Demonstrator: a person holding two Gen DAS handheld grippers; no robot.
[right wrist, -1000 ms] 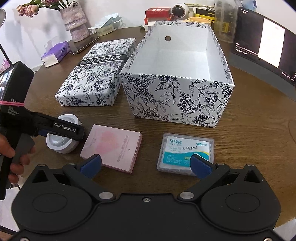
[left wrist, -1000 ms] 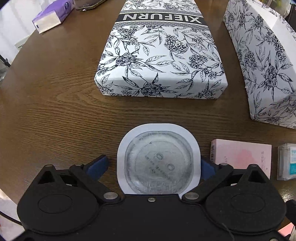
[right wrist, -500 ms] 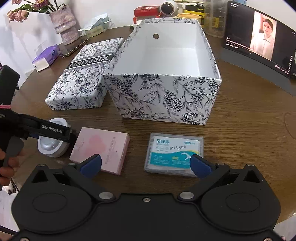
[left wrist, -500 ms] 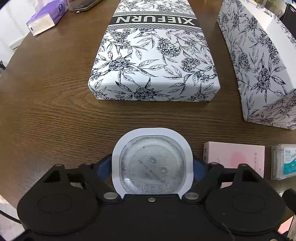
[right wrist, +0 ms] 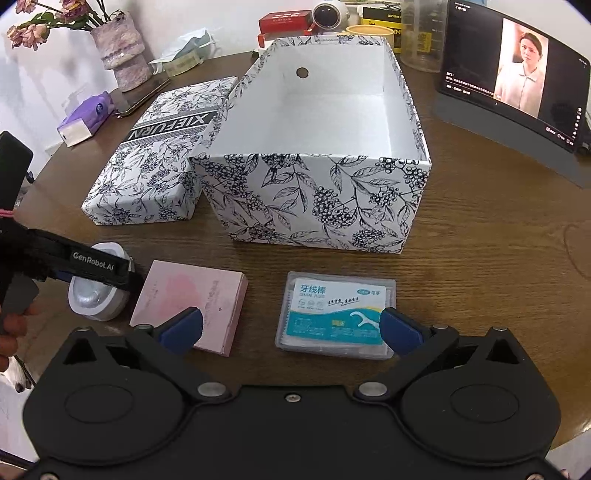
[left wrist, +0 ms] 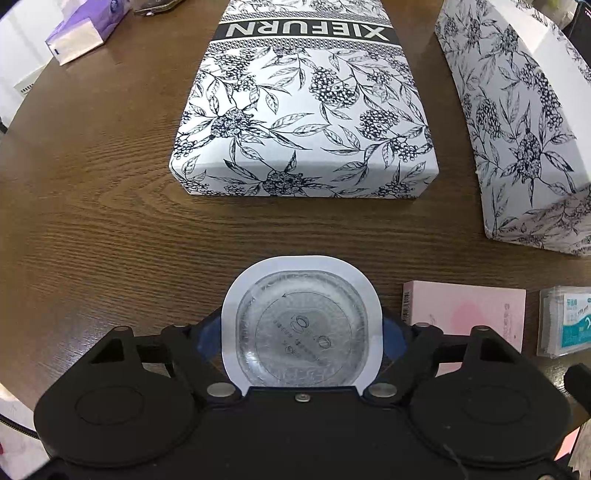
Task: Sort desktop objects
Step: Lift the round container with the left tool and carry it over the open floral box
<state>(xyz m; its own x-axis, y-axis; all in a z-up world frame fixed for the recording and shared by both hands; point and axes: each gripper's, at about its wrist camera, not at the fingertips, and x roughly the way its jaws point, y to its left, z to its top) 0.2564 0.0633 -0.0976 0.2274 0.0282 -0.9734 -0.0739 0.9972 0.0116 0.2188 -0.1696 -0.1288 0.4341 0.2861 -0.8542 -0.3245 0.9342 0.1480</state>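
nearby, the open floral box (right wrist: 317, 199) holds nothing; left hand-held gripper (left wrist: 301, 332) clenches the sealed cup (left wrist: 301, 325), right hand-held gripper (right wrist: 291, 326) gapes.

Looks like somebody's home desk, a lived-in room rather than a lab. Round wooden table (right wrist: 480, 229), a vase of dried flowers (right wrist: 120, 51) by the white wall, a purple tissue pack (right wrist: 86, 118), a curved monitor (right wrist: 513, 70) playing a drama, and snack boxes (right wrist: 284, 22) piled at the back.
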